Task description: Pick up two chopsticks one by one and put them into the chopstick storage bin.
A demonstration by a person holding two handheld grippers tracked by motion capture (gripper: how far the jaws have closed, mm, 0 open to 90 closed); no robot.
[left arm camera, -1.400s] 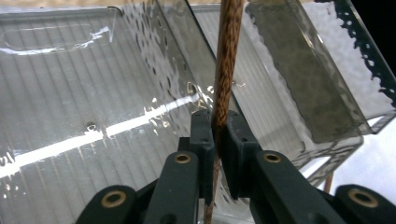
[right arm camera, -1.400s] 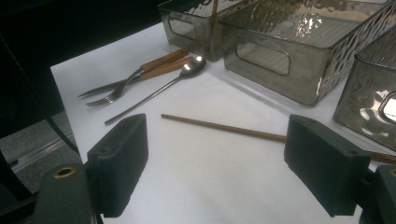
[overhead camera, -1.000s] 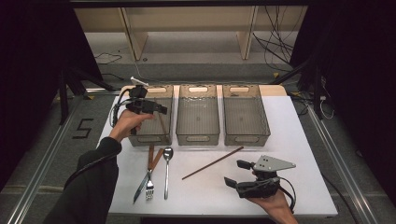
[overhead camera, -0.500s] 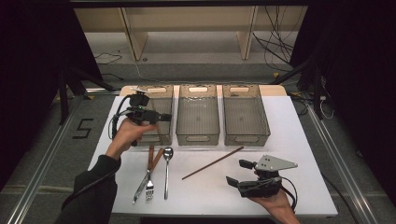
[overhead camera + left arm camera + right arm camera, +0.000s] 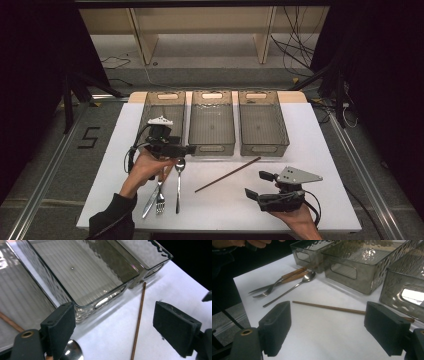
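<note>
Left tongs [image 5: 113, 327] wide open, empty, above spoon [image 5: 179, 172], right tongs [image 5: 337, 327] likewise, seemingly near chopstick [image 5: 329, 307]

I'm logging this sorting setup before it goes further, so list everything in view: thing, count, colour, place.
Bins: three, clear smoky grey, side by side at the far edge of the table; a brown stick lies in the left one.
Chopstick: one, brown, lying slantwise on the table in front of the bins.
Spoon: one, silver, near the left bin's front.
Fork: one, silver tines, wooden handle, beside the spoon.
Knife: one, silver blade, left of the fork.
Table: one, white top.
Shelving: one, pale wood, behind the table.
Left gripper: one, black, open, by the left bin's front.
Right gripper: one, black, open, at the near right of the table.
</note>
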